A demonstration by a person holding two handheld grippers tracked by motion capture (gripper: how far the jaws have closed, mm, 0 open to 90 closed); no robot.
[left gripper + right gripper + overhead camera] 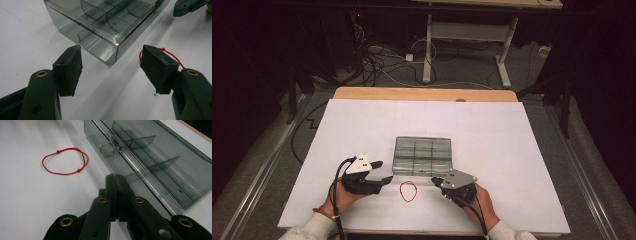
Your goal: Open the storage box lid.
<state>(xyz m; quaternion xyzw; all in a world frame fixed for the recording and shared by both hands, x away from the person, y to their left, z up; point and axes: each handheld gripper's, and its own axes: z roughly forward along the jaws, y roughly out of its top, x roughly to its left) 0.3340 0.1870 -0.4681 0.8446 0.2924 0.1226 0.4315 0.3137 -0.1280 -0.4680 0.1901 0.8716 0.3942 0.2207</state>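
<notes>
- We see the red string loop (pixel 408 191) lying flat on the white table cover (pixel 362 125), between our two grippers and just in front of the near wall of the clear compartment box (pixel 423 156).
- Our left gripper (pixel 384 171) has its jaws apart with nothing between them; in its own view they frame the near corner of the box (pixel 110 47), and the loop (pixel 172 56) peeks out behind the right-hand jaw.
- Our right gripper (pixel 437 181) has its jaws pressed together on nothing, with the tip close to the box's near edge, by the latch (pixel 112 143).
- From the right gripper's tip the loop (pixel 65 161) lies ahead and to the left in its view; both grippers stand about equally near it, each to one side.
- The loop's long axis runs roughly toward and away from us in the high view.
- The box appears shut, though through the clear plastic we cannot be sure the latch is engaged. Its dividers show, and the compartments look empty.
</notes>
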